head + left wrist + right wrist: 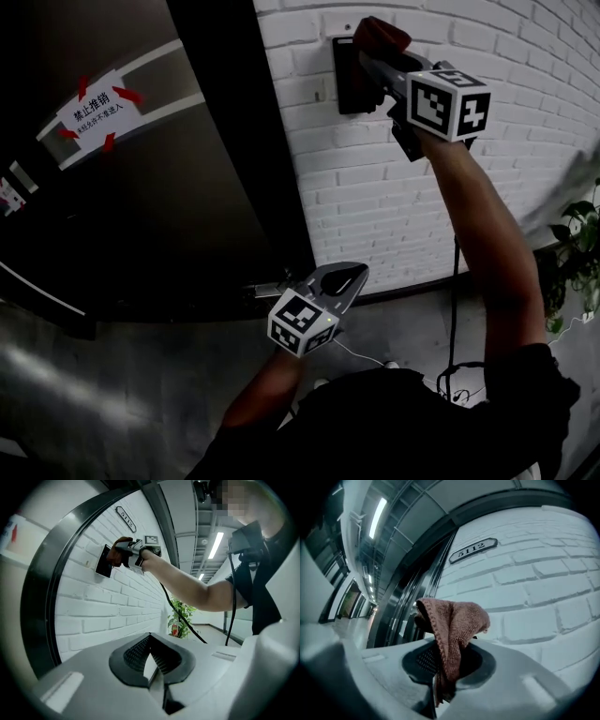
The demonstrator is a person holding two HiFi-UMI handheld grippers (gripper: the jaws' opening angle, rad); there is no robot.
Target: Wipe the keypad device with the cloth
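A black keypad device (pixel 345 80) is mounted on the white brick wall (pixel 375 187), beside the dark door. My right gripper (pixel 370 58) is raised to it, shut on a reddish-brown cloth (pixel 380 33) that is pressed to the device's upper right. In the right gripper view the cloth (pixel 454 625) droops over the jaws of the right gripper (pixel 445 658) and hides most of the device. My left gripper (pixel 349 274) hangs low near the door's foot, shut and empty. From the left gripper view, past the left gripper (pixel 150 641), I see the device (pixel 104 560) and cloth (pixel 117 550) higher up.
A dark metal door (pixel 169 187) with a red-and-white sticker (pixel 94 108) stands left of the device. A number plate (pixel 472 550) is fixed to the wall above. A black cable (pixel 455 309) hangs under the right arm. A potted plant (pixel 577 253) stands at the right.
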